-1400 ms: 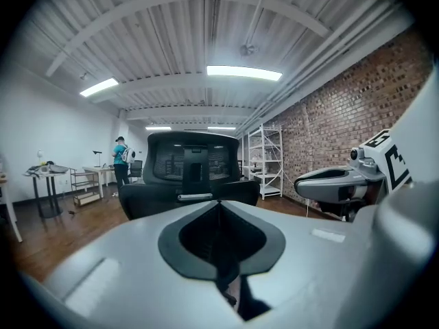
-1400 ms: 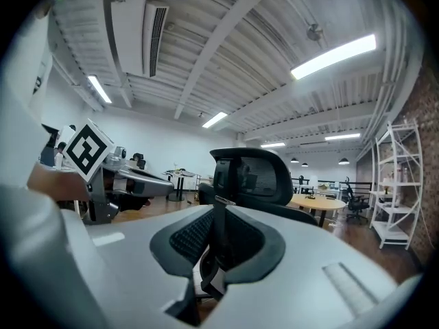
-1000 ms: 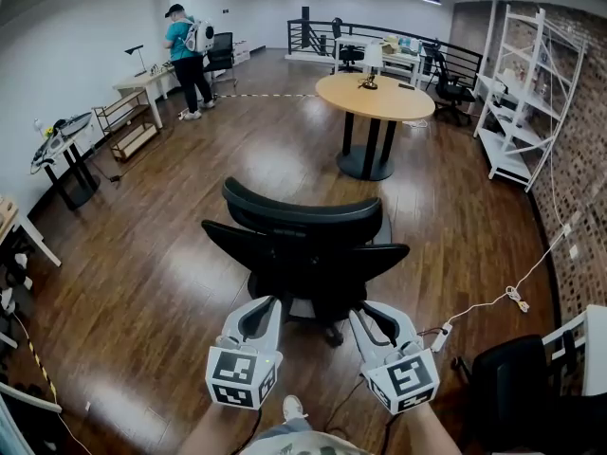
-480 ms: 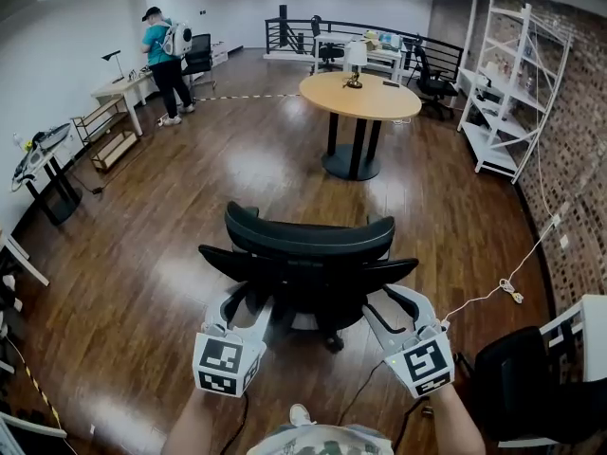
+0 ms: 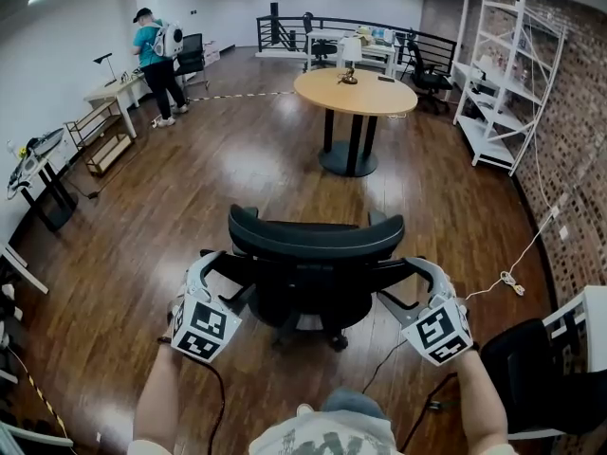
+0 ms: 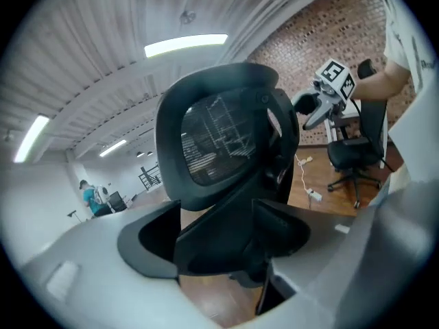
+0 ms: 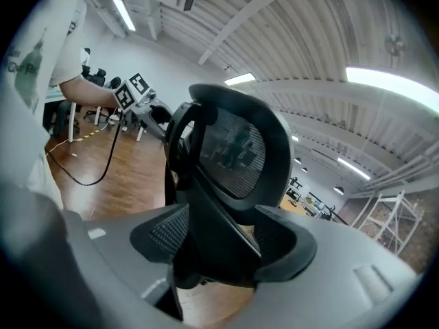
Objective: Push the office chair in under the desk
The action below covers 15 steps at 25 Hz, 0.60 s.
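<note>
A black mesh-back office chair [image 5: 313, 245] stands on the wood floor right in front of me, its back toward me. My left gripper [image 5: 211, 263] is at the chair's left armrest [image 5: 230, 267], and my right gripper [image 5: 427, 273] is at the right armrest [image 5: 396, 273]. Both sets of jaws are opening. In the left gripper view the armrest [image 6: 230, 242] lies between the wide-spread pads, with the backrest [image 6: 219, 139] rising behind. In the right gripper view the other armrest [image 7: 209, 242] likewise sits between the pads, below the backrest [image 7: 236, 146].
A round wooden table [image 5: 353, 91] stands further ahead. White shelving [image 5: 503, 74] lines the brick wall at right. A second black chair [image 5: 531, 377] and a white desk edge [image 5: 593, 335] are at lower right, with a cable [image 5: 512, 282] on the floor. A person [image 5: 152, 50] stands far left.
Both grippers moved apart from behind the chair's seat out to its two armrests. Their jaws went from shut to wide, with an armrest now between each pair.
</note>
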Motion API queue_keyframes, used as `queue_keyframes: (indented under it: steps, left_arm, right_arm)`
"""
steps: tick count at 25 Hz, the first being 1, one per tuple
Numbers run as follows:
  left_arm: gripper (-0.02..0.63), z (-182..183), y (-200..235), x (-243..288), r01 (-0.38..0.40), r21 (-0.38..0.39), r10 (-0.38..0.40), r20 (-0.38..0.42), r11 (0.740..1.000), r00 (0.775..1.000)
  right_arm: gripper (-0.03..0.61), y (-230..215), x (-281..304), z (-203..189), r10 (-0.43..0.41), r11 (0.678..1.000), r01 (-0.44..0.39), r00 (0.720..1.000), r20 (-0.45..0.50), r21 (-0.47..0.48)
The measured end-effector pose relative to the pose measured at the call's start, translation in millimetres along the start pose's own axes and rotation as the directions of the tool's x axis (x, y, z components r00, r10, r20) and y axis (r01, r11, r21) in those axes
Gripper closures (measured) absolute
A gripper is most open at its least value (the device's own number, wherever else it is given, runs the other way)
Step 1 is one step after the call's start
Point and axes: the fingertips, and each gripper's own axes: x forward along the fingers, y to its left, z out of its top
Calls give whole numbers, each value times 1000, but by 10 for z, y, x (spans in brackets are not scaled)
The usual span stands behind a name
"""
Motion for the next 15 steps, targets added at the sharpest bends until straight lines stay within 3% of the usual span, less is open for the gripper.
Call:
queue_keyframes:
  steps: [6,10,15]
  left_arm:
    - [261,-360,131,254,74,161,-44,-180,984,983]
    - [264,-429,201,401,48,241,2,-203,969,979]
    - [276,-431,231,533,81,273,-17,-227,958,974]
  right_arm:
    - [284,-211,280,-330,19,996,-31,990,-137,-81]
    - [284,-225,448,-520,40,992,-64,976,-213,-106]
    - [284,-207,573,-532,63,985,-96,974,-218,-144]
